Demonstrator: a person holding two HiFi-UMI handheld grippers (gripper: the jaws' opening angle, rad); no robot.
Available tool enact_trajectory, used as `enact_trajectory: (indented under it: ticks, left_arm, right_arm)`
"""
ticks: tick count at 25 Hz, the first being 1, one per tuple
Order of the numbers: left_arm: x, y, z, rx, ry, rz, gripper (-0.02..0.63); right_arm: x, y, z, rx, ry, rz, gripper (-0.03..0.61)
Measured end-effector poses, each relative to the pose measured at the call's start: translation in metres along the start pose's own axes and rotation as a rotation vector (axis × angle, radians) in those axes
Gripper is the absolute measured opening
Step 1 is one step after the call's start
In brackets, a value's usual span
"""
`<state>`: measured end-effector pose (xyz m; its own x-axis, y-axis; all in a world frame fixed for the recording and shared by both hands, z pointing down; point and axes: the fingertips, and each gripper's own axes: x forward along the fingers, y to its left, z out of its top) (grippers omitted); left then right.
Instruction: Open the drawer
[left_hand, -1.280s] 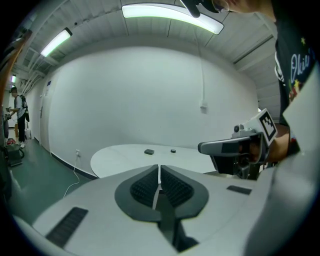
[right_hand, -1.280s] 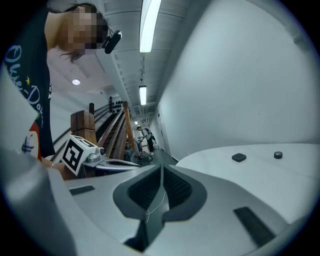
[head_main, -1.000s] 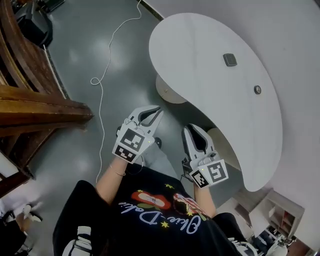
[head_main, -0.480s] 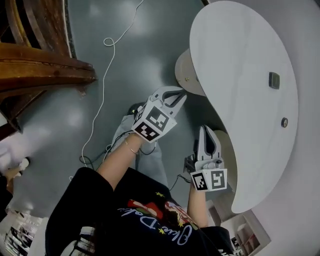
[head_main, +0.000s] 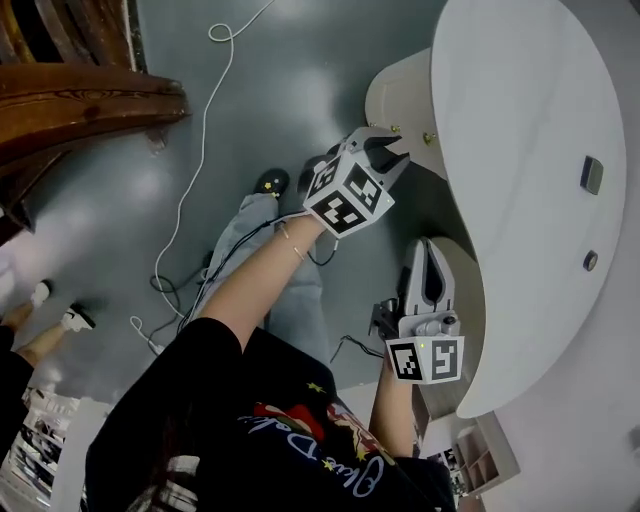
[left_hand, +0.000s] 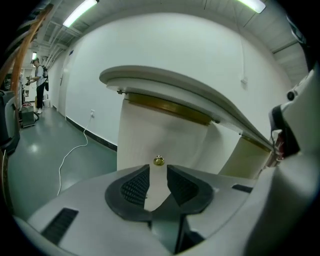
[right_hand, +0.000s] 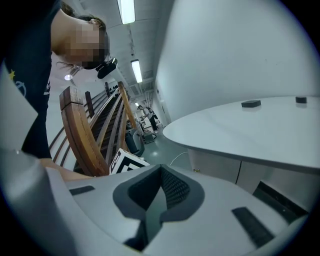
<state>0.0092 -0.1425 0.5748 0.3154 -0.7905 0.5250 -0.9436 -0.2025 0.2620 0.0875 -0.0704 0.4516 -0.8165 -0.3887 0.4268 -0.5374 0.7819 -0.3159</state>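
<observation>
Because the drawer (left_hand: 142, 142) likely pulls open by its small brass knob (left_hand: 158, 160), the left tongs (left_hand: 157, 174) point straight at it, jaws parted and just been opening, nothing between them yet. The cream drawer front sits under the white desk (head_main: 520, 150), upper right of the head view. The right tongs (right_hand: 161, 175), closed and empty, hang lower right, apparently spare.

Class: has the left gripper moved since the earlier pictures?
Yes: the left gripper moved closer to the desk's cabinet; its jaws just opened, nothing between.
</observation>
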Motion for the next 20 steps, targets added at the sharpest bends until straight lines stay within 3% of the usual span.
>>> enact_trajectory:
  ticks: [6, 13, 20]
  left_arm:
    - [0.035, 0.015, -0.010, -0.010, 0.024, -0.008, 0.120]
    - [0.067, 0.002, -0.007, 0.008, 0.033, -0.073, 0.129]
    - [0.086, -0.002, -0.005, 0.007, 0.041, -0.066, 0.123]
  right_arm:
    - [0.007, 0.000, -0.008, 0.022, 0.026, -0.010, 0.003]
    - [0.007, -0.002, -0.010, 0.038, 0.047, -0.024, 0.003]
    - [0.004, -0.004, -0.011, 0.047, 0.046, -0.046, 0.003]
